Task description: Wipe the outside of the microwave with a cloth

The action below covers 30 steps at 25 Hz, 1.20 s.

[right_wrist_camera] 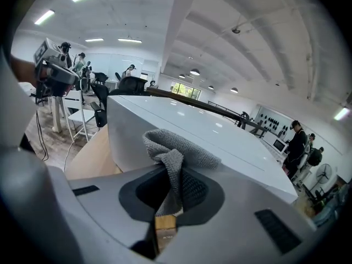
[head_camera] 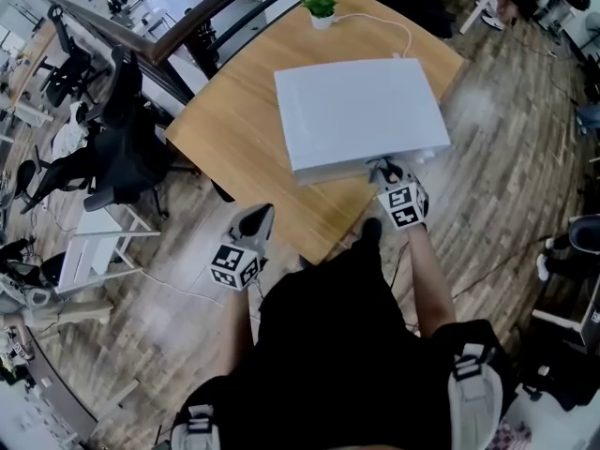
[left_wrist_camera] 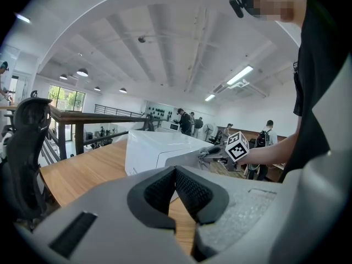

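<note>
A white microwave (head_camera: 356,112) sits on a wooden table (head_camera: 234,148); it also shows as the microwave (right_wrist_camera: 209,131) in the right gripper view and the microwave (left_wrist_camera: 159,147) in the left gripper view. My right gripper (head_camera: 384,170) is at the microwave's near side, shut on a grey cloth (right_wrist_camera: 173,158) that presses against the white wall. My left gripper (head_camera: 255,221) hangs off the table's near edge, jaws shut and empty (left_wrist_camera: 176,188). The right gripper (left_wrist_camera: 223,154) is seen from the left one, with cloth at the microwave.
A small potted plant (head_camera: 321,7) and a white cable (head_camera: 389,28) lie at the table's far end. Black office chairs (head_camera: 112,148) and a white rack (head_camera: 94,242) stand left of the table. A dark railing (head_camera: 169,26) runs behind. People stand in the distance (left_wrist_camera: 187,122).
</note>
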Motion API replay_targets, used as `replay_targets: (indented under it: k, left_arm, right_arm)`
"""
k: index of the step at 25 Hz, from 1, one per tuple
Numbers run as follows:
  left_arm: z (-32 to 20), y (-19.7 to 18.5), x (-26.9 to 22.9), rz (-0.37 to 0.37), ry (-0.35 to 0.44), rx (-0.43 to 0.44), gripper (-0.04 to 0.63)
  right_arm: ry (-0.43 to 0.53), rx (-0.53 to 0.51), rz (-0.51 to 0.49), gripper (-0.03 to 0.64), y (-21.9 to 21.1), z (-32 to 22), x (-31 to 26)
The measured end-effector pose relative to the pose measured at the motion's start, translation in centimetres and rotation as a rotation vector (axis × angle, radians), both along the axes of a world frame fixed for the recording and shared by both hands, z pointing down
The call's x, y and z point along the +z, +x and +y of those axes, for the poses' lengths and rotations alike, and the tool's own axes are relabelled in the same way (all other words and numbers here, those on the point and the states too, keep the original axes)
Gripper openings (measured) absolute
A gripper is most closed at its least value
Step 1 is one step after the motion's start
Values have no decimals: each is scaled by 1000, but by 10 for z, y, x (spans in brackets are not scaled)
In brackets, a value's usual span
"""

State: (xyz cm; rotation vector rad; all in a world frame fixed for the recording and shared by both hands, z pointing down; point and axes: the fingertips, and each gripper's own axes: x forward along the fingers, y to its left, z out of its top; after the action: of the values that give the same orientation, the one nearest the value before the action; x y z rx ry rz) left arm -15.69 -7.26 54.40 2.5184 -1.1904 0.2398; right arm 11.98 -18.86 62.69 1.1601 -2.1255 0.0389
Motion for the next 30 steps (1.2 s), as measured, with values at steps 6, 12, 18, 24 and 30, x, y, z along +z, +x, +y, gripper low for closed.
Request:
replay_targets:
  k: [6, 12, 18, 24, 30]
  left_arm:
    - [5, -1, -1, 0, -10, 31, 2]
    - [7, 3, -5, -24, -13, 63, 2]
    - [6, 15, -10, -39, -10, 65, 2]
    - [5, 48, -18, -35, -8, 52, 2]
    - [0, 70, -29, -31, 0, 21, 2]
  right_arm:
    - [7, 68, 22, 28, 24, -6, 2]
    - [19, 130, 51, 28, 62, -12, 1]
    - [10, 176, 23, 28, 87, -16, 1]
    - [-8, 156, 2, 28, 102, -19, 6]
    - [-33, 109, -23, 28, 105, -20, 1]
